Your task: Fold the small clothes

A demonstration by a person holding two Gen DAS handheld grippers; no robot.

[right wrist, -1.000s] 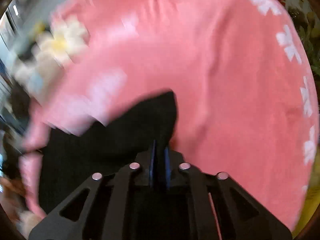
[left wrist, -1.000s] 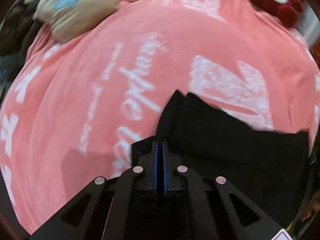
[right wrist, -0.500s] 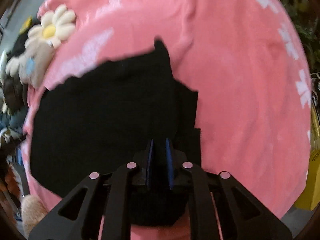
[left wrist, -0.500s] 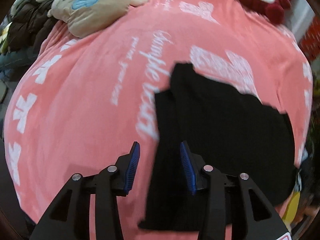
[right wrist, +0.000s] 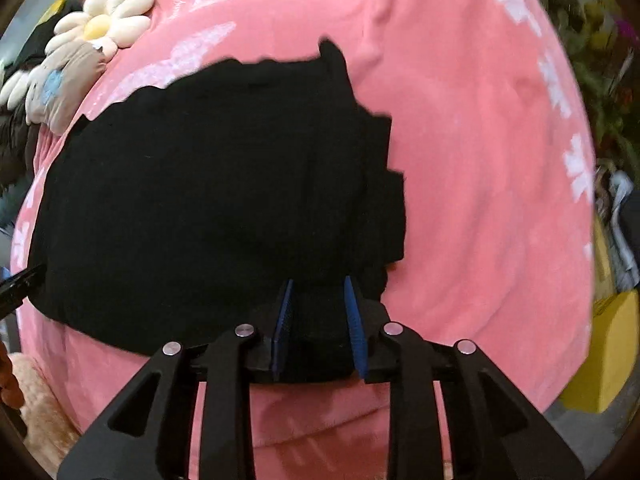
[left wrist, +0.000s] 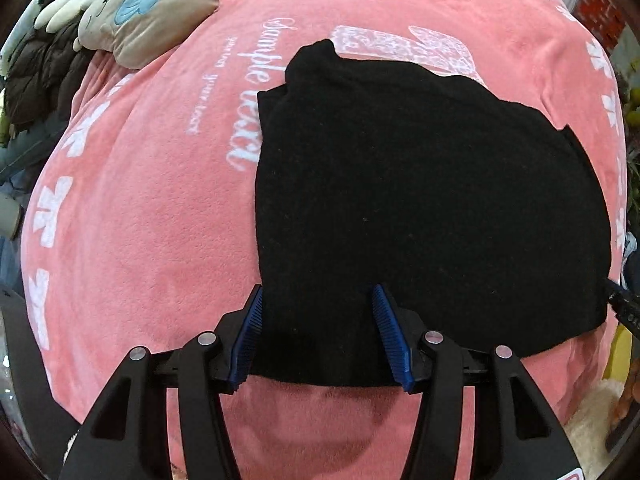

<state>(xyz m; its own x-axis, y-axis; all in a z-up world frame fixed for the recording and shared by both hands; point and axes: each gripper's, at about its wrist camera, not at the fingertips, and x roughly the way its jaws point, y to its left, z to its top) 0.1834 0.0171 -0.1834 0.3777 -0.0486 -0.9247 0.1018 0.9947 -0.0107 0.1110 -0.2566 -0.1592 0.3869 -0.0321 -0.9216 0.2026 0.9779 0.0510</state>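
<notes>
The black garment [left wrist: 432, 208] has just been let go: both pinches seen a second ago are released. The left hand-held gripper [left wrist: 318, 332] is spread wide over its near edge; the right hand-held gripper [right wrist: 318, 328] is parted, gripping nothing. It lies folded on the pink blanket [left wrist: 140, 216], so this fold is judged done

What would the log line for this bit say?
left gripper: open | right gripper: open | black garment: folded, flat on pink blanket
</notes>
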